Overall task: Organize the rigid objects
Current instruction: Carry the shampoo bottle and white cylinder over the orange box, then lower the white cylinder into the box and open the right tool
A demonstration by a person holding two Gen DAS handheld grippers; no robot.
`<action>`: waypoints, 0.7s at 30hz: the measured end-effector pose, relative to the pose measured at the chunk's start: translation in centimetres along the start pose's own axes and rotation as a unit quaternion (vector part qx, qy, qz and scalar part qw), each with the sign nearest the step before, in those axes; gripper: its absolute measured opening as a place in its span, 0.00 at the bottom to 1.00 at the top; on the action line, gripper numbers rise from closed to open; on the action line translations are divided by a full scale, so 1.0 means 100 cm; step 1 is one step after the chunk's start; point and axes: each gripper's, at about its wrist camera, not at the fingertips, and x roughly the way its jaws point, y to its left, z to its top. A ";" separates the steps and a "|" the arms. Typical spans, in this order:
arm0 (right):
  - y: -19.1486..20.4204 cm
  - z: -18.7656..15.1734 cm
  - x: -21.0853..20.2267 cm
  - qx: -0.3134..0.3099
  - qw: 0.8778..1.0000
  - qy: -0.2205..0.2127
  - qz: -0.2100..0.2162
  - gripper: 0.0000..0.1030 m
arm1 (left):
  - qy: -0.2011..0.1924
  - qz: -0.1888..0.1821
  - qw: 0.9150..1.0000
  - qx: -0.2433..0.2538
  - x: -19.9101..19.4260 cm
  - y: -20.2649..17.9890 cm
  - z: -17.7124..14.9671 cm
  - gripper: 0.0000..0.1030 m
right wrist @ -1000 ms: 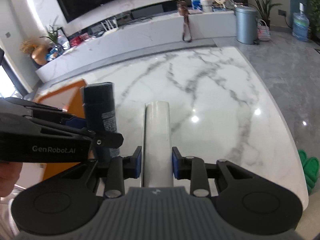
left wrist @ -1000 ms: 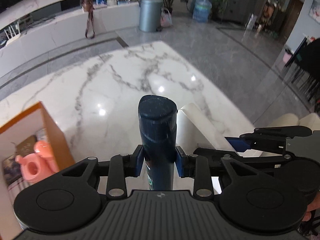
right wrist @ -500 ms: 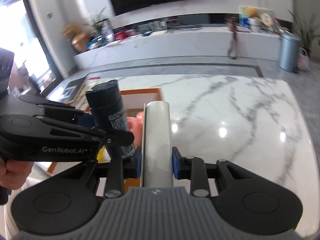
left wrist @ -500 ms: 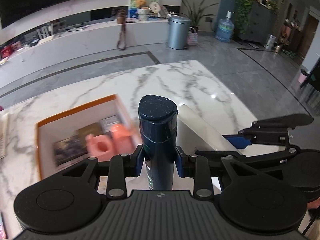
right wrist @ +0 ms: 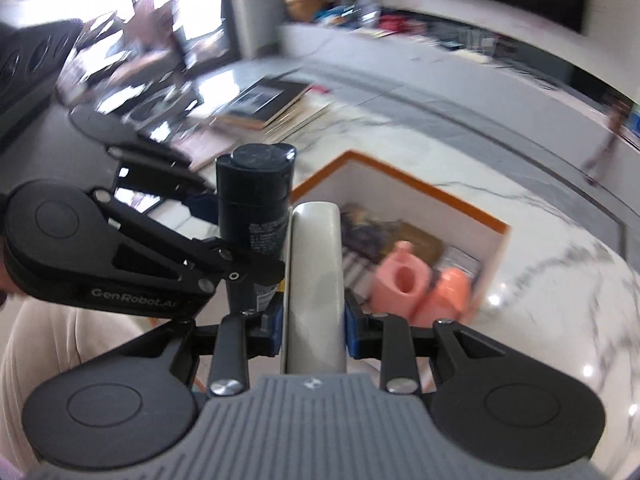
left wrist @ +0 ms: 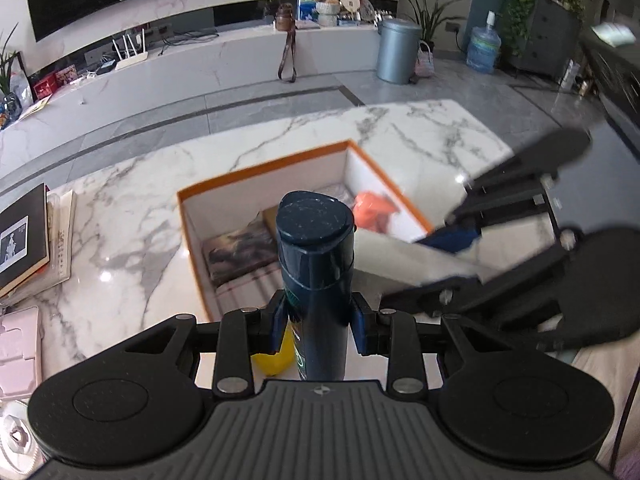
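above the orange-rimmed box (left wrist: 404, 200), the left gripper (left wrist: 318, 322) clamps a dark blue bottle (left wrist: 316, 280) and the right gripper (right wrist: 314, 324) clamps a white bottle (right wrist: 316, 280) just beside it. this looks like the carrying step; next both should lower into the box's free space.

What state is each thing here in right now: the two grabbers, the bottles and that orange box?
Left gripper: fingers shut on the dark bottle.
Dark bottle: held, capped.
Right gripper: fingers shut on the white bottle.
White bottle: held.
Orange box: open, no lid on, partly filled.
Pink containers: inside the box.
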 end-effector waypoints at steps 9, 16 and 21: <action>-0.007 0.015 0.055 -0.126 0.983 0.119 0.060 0.29 | 0.019 0.002 0.998 0.055 0.013 0.016 -0.017 0.35; 0.005 0.006 0.096 -0.193 0.954 0.188 0.134 0.29 | 0.035 0.001 0.995 0.097 0.032 0.022 -0.015 0.35; 0.013 0.002 0.120 -0.226 0.933 0.218 0.174 0.29 | 0.046 -0.003 0.992 0.118 0.044 0.021 -0.014 0.35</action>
